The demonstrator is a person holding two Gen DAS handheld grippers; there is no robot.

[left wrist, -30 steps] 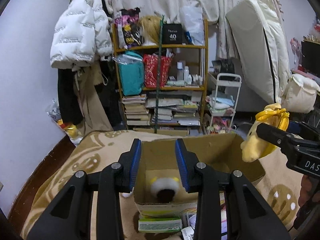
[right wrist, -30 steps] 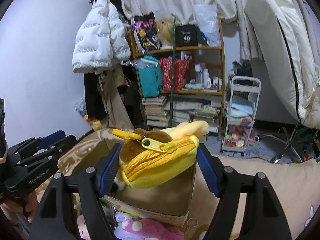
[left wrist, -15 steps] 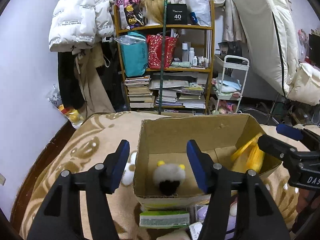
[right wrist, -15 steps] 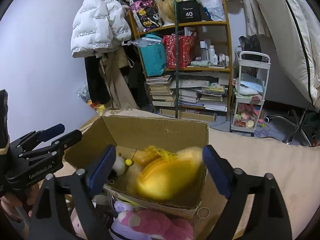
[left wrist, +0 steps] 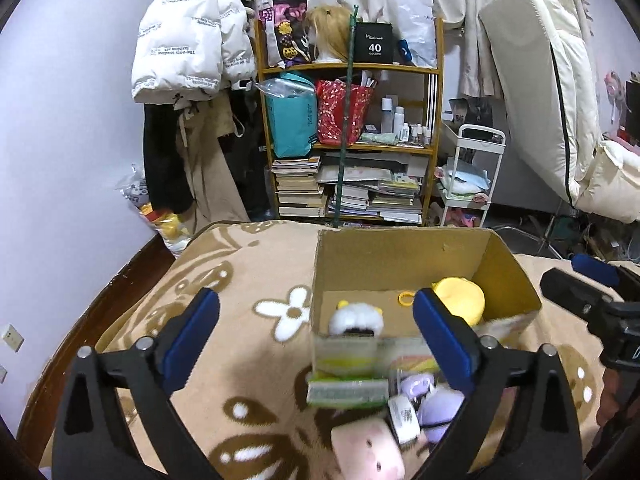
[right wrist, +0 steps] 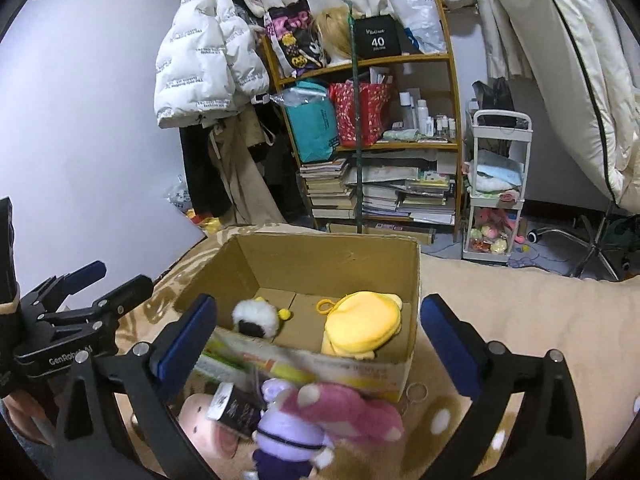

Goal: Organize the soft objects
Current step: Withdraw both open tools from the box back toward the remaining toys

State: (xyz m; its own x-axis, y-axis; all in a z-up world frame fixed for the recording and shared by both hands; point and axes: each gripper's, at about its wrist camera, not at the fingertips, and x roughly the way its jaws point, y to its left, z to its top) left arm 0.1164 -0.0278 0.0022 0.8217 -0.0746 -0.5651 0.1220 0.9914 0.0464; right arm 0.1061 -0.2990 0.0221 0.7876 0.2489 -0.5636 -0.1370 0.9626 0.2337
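Purple plush (right wrist: pixel 288 432) lies just below right gripper (right wrist: pixel 316 344), nearer it than left gripper (left wrist: pixel 316 344); box (right wrist: pixel 404 372) just beyond. Both jaws just opened wide, empty.

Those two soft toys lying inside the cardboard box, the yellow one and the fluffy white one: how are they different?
The yellow pouch toy is the larger; the white fluffy toy is a small ball. The yellow one is smooth, with a zipper ring at its left; the white one is shaggy, with a dark patch and yellow bobbles. The yellow one lies at the right side of the cardboard box; the white one lies left, near the front wall. Both rest on the box floor, apart, neither held.
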